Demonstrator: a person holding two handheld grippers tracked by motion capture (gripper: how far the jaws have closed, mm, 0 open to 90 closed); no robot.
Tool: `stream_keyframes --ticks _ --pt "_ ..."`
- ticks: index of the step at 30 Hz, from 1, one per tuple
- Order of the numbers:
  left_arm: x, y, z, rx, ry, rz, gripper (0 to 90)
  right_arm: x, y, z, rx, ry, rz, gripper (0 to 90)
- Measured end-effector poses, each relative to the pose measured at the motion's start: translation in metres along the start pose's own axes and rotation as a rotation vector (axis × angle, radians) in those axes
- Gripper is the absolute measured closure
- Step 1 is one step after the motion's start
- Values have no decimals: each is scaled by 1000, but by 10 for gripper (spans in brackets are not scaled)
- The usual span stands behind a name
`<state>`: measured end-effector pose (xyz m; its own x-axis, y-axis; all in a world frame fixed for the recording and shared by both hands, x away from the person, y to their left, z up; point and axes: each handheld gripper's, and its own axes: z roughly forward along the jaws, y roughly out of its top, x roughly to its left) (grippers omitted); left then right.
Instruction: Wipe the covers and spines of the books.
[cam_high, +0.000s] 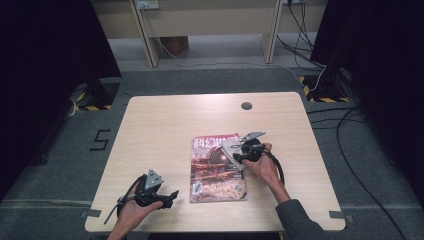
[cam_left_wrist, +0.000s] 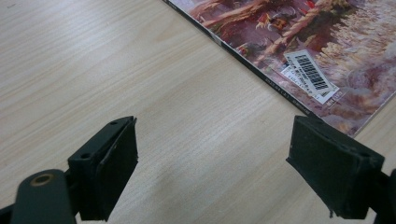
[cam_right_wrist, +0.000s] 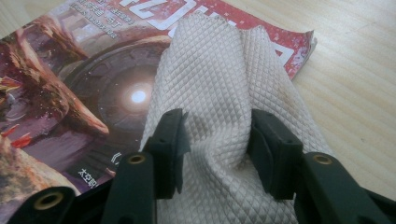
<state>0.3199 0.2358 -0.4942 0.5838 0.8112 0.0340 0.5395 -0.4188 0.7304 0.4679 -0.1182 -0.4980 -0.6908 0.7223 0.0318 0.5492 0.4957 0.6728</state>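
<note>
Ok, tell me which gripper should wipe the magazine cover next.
The right gripper. Its fingers are already clamped on the white cloth, which lies over the magazine near its top corner. The left gripper is open over bare table, beside the magazine's lower edge, holding nothing.

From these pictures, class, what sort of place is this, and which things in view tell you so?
Probably a lab or recording room rather than a home. A plain wooden table stands alone on grey carpet, cables trail across the floor, and striped hazard tape marks a stand's base beside dark curtains.
</note>
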Motion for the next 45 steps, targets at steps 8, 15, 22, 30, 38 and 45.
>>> stream_keyframes --ticks 8,15,22,30,38,45 --pt "1 0 0 0 4 1 149 0 0 -4 -1 -38 -69 823" --pt "1 0 -1 -1 3 3 149 -8 6 -33 -75 -62 -67 830" --pt "1 0 -1 -1 3 3 149 -30 -8 -76 -117 -128 -31 829" --pt "1 1 -1 -1 3 4 149 -48 -44 -98 -75 -178 5 828" --pt "0 1 0 -6 2 1 149 -45 -63 -82 31 -161 3 817" --pt "-1 1 0 -1 -1 5 149 -44 -67 -72 68 -171 15 616"
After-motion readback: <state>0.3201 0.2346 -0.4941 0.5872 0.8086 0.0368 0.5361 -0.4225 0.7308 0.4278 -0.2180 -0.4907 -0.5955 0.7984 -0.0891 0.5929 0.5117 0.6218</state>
